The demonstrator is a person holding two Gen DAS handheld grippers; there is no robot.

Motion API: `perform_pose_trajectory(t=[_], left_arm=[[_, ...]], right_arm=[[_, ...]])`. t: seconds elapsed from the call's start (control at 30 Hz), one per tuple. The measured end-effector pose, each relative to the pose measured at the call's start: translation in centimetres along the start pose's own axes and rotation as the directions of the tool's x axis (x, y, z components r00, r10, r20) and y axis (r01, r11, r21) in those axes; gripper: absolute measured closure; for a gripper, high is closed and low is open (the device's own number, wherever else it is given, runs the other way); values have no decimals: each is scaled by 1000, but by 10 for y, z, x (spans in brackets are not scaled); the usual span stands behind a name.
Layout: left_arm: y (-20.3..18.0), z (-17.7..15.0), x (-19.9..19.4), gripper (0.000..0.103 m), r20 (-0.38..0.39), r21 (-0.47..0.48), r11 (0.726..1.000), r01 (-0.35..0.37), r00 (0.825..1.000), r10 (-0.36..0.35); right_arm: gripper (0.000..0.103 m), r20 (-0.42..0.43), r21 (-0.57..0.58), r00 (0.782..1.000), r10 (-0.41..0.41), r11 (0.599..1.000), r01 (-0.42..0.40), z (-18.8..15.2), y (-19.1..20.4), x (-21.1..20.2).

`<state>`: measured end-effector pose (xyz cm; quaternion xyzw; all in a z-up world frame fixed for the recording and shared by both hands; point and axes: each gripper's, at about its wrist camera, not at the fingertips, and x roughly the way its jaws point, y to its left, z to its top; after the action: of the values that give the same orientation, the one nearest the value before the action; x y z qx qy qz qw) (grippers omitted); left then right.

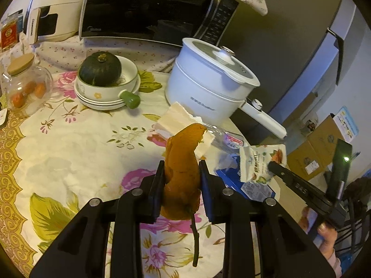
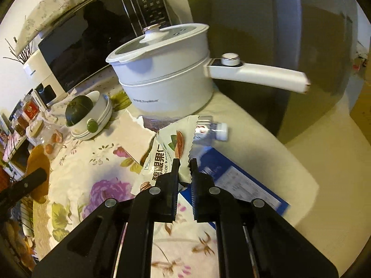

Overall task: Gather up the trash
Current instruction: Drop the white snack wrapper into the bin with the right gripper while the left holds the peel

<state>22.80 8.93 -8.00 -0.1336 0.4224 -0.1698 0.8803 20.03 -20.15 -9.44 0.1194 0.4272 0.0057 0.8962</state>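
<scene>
My left gripper (image 1: 182,164) is shut on an orange-brown peel (image 1: 183,159) with a dark stem hanging below, held above the floral tablecloth (image 1: 76,143). My right gripper (image 2: 185,162) is shut on a torn white snack wrapper (image 2: 162,155), lifted off the table. In the left wrist view the same wrapper (image 1: 262,162) hangs from the right gripper (image 1: 272,165) at the right. A crushed clear plastic bottle (image 2: 209,129) lies by the pot. Under it is a blue printed sheet (image 2: 243,185). Folded white tissue (image 1: 176,118) lies behind the peel.
A white electric pot (image 1: 208,81) with a long handle stands at the table's back right. A bowl with a dark green squash (image 1: 99,69) sits on stacked plates, a glass jar (image 1: 25,85) at far left, a microwave (image 1: 148,7) behind. Cardboard boxes (image 1: 320,148) stand beyond the table edge.
</scene>
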Motion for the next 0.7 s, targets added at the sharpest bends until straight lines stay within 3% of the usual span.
perform_pose_trajectory(t=[0.33, 0.7], left_arm=[[-41, -24, 0, 74, -27, 72, 996, 47, 999, -46], [-103, -67, 3, 74, -91, 195, 974, 113, 991, -97]], right_arm=[[94, -47, 62, 991, -128, 989, 131, -60, -50, -58], [89, -193, 71, 941, -279, 952, 297, -157, -96, -91]])
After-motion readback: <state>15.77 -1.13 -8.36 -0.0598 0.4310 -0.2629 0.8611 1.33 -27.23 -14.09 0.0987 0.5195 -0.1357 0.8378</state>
